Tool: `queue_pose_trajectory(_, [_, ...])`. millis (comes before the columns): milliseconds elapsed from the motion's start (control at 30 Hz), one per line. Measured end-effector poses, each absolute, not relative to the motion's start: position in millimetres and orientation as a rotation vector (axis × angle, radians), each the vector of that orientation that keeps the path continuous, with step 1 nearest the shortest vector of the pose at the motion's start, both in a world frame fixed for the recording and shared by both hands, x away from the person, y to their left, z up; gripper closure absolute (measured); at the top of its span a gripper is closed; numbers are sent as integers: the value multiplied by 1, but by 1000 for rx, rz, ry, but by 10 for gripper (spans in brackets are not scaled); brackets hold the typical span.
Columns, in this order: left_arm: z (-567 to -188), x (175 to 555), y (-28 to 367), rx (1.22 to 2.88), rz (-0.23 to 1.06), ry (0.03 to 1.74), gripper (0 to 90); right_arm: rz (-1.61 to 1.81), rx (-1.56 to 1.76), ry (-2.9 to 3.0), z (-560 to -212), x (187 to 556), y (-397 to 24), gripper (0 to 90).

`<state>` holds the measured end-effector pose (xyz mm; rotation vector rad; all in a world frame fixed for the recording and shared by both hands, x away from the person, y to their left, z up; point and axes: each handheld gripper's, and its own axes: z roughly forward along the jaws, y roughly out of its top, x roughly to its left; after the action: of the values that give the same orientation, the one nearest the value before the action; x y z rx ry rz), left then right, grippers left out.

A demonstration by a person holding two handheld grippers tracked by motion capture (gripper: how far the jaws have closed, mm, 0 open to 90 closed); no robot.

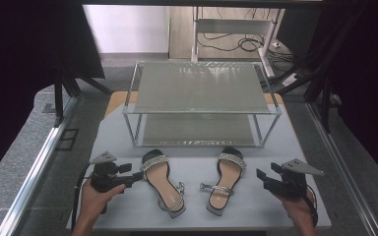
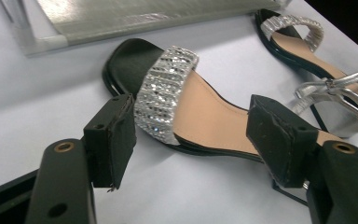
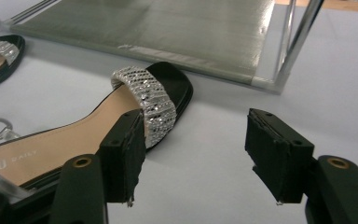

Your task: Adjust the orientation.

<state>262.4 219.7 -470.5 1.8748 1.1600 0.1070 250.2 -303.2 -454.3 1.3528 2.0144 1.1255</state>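
Two black sandals with glittering silver toe straps lie on the grey table. The left sandal (image 1: 161, 181) (image 2: 168, 93) points toes away from me; the right sandal (image 1: 225, 178) (image 3: 70, 140) lies beside it. My left gripper (image 1: 133, 172) (image 2: 193, 112) is open, low over the table at the left sandal's toe strap, and the pads press on nothing. On the other side, my right gripper (image 1: 267, 171) (image 3: 196, 126) is open just right of the right sandal's strap, with bare table between its jaws.
A two-tier metal shelf rack (image 1: 202, 88) (image 2: 121, 18) (image 3: 168, 28) stands right behind the sandals' toes, its lower shelf near table level. A thin upright post (image 3: 293, 37) of the rack is ahead of the right gripper. The table's edges (image 1: 305, 162) drop to the floor.
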Motion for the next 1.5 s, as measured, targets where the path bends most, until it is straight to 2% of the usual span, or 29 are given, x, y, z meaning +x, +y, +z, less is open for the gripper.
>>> queue_pose_trajectory(233, [-471, 262, 215, 1905, 111, 1141, 328, 1103, 1347, 2073, -459, 252, -297, 405])
queue_pose_trajectory(367, [-469, 260, 215, 1902, 114, 1138, 327, 1138, 1305, 2093, -453, 249, -294, 452])
queue_pose_trajectory(433, [-469, 260, 214, 1901, 109, 1138, 327, 1148, 1286, 2111, -451, 247, -291, 510])
queue_pose_trajectory(467, [-469, 260, 214, 1901, 109, 1138, 327, 1148, 1286, 2111, -451, 247, -291, 510])
queue_pose_trajectory(500, [-469, 259, 213, 1903, 109, 1138, 327, 1164, 1261, 2147, -449, 245, -287, 578])
queue_pose_trajectory(733, [-466, 257, 208, 1896, 117, 1120, 328, 1214, 1176, 2246, -449, 243, -270, 760])
queue_pose_trajectory(967, [-466, 255, 203, 1920, 111, 1099, 326, 1270, 1103, 2324, -449, 242, -248, 882])
queue_pose_trajectory(1500, [-466, 254, 197, 1944, 106, 1075, 319, 1337, 872, 2477, -450, 226, -183, 899])
